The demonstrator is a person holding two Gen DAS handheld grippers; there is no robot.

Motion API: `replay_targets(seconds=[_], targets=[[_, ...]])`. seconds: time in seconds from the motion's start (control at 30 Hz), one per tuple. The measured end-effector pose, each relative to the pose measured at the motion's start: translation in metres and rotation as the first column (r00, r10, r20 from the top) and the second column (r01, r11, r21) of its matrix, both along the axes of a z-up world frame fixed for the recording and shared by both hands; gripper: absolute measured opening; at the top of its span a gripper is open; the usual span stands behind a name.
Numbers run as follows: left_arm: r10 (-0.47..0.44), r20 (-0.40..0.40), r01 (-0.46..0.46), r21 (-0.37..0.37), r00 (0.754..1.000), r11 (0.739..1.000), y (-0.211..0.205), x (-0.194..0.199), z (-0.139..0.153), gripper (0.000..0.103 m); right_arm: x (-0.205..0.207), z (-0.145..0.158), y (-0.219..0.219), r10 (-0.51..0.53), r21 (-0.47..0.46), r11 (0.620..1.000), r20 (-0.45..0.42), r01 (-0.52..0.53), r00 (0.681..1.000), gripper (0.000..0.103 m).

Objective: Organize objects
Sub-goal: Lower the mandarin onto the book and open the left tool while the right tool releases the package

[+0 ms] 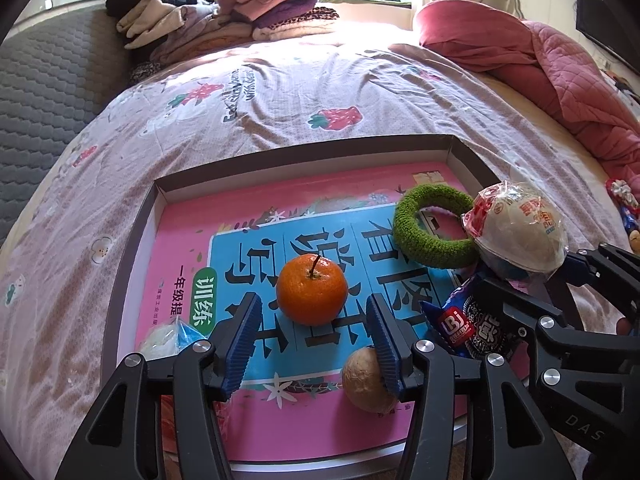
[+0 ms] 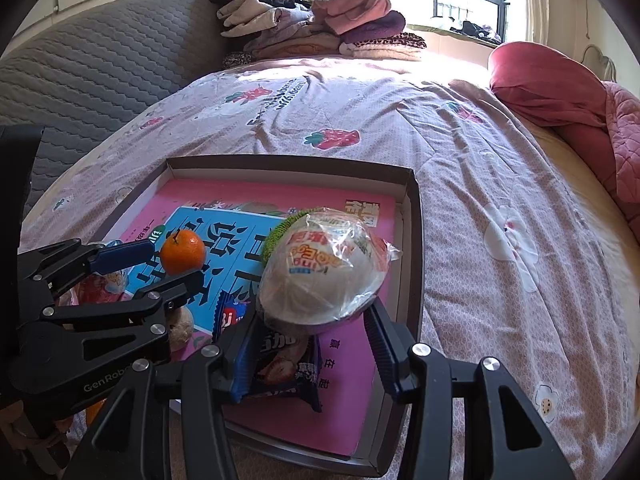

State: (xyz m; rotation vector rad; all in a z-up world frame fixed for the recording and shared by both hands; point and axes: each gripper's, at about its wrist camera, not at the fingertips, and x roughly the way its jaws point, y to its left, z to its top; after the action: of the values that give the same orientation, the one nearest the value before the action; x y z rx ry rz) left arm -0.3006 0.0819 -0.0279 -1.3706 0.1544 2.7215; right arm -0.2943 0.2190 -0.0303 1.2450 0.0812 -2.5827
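Note:
A shallow grey box tray (image 1: 132, 236) lies on the bed with a pink and blue book (image 1: 188, 224) flat in it. An orange (image 1: 311, 289) sits on the book, just ahead of my open left gripper (image 1: 312, 328), between its fingertips. A walnut (image 1: 366, 380) lies by the left gripper's right finger. My right gripper (image 2: 310, 344) is shut on a wrapped white egg-shaped snack (image 2: 320, 280), held above a dark blue snack packet (image 2: 280, 368). A green knitted ring (image 1: 434, 226) lies behind it.
A small white and blue packet (image 1: 168, 338) lies at the tray's left. The strawberry-print bedsheet (image 1: 280, 92) spreads beyond the tray. Folded clothes (image 1: 224, 12) are piled at the far side, a red quilt (image 1: 540, 64) at the right, a grey headboard (image 1: 40, 92) at the left.

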Motion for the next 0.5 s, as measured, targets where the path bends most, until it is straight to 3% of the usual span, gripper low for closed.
replay_targets(seconds=[0.4,0.5], targets=[[0.002,-0.005,-0.002,0.035,1.000,0.999,-0.004,0.004,0.008,0.057,0.001,0.002,0.006,-0.019,-0.017,1.000,0.023,0.020,1.000,0.050],[0.000,-0.008,0.000,0.046,1.000,0.999,-0.006,0.006,0.011,0.063,0.003,0.004,0.006,-0.022,-0.021,1.000,0.021,0.022,1.000,0.050]])
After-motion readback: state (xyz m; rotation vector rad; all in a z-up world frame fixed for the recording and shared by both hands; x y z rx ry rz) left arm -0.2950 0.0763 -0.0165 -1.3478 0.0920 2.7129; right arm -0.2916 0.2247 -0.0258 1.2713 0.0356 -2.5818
